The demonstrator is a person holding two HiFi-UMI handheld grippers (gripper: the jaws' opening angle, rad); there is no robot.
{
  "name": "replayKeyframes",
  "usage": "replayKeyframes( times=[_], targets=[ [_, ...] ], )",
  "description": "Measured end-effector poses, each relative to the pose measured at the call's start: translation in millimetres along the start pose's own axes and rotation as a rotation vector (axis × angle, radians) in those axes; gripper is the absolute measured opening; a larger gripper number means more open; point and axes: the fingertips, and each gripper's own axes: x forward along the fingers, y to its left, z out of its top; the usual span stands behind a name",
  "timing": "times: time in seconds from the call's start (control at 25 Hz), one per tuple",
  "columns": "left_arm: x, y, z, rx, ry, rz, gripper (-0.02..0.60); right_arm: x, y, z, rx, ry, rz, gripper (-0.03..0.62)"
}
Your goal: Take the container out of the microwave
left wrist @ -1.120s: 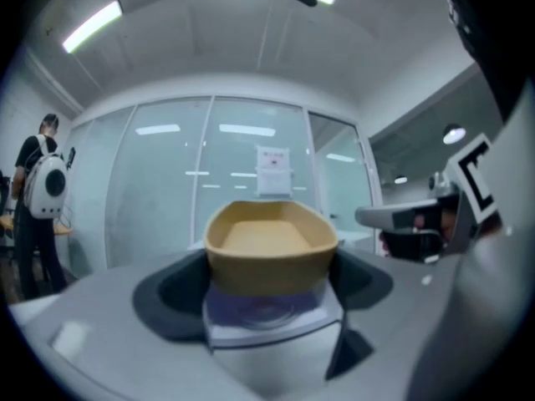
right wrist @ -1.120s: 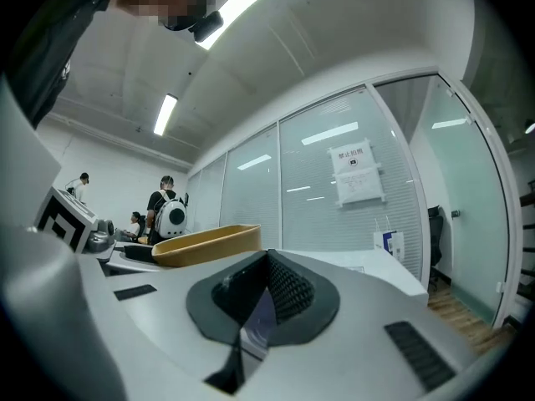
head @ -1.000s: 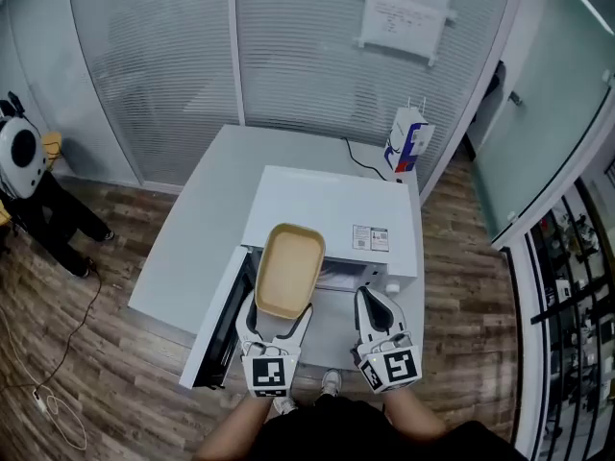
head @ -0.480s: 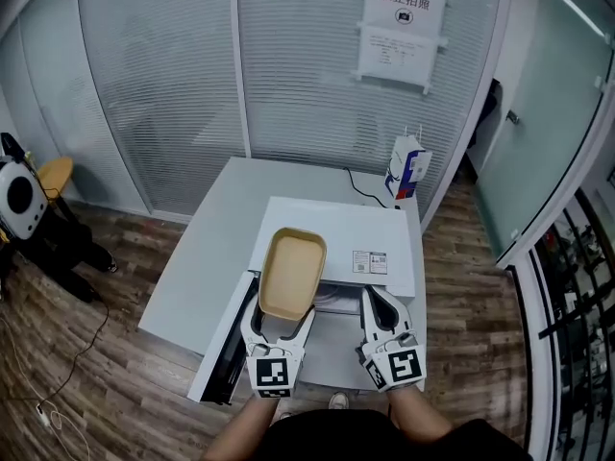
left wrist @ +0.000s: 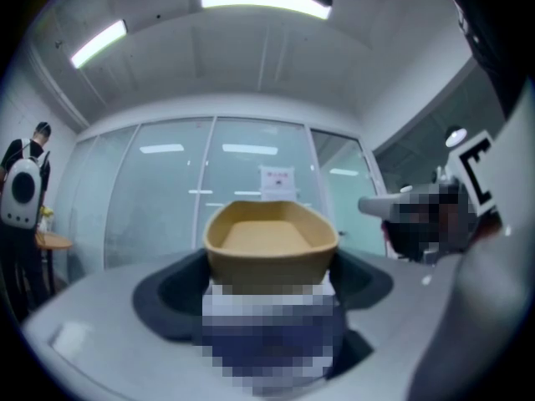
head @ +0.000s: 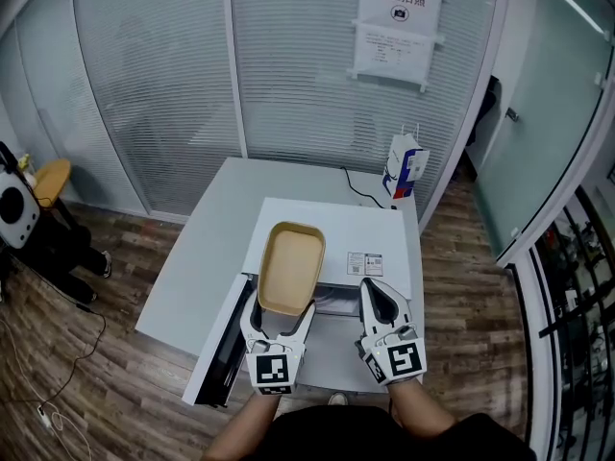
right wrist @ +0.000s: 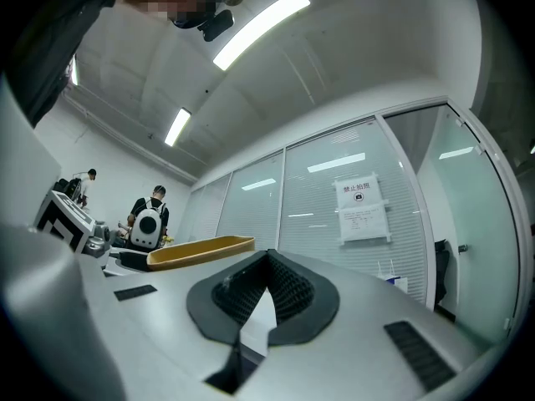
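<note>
A tan, empty, oblong container (head: 291,265) hangs in front of and above the white microwave (head: 336,221). My left gripper (head: 281,309) is shut on its near end, one wide-spread pad on each side. In the left gripper view the container (left wrist: 269,242) sits level between the dark pads (left wrist: 167,289) of that gripper (left wrist: 269,267). My right gripper (head: 375,288) hovers to the right at about the same height, shut with nothing in it; its ribbed pads (right wrist: 288,286) meet at the tip (right wrist: 267,259). That view also shows the container (right wrist: 201,251) off to the left.
The microwave's door (head: 219,349) hangs open to the left of its dark opening. It stands on a pale table (head: 202,253) against a glass partition. A blue and white carton (head: 405,152) is at the table's back right corner. A panda-shaped backpack (head: 14,207) is at the far left.
Both grippers have risen a little, the left one carrying the container up with it. Grip and jaw positions look the same.
</note>
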Motion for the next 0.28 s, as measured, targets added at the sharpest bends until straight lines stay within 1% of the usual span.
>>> replayKeyframes(
  times=[0.12, 0.28],
  targets=[
    [5, -1, 1, -0.003, -0.007, 0.006, 0.451, 3, -2, -1, -0.004, 0.003, 0.010, -0.002],
    [11, -6, 1, -0.007, -0.007, -0.006, 0.451, 6, -6, -4, -0.004, 0.007, 0.010, -0.002]
  ],
)
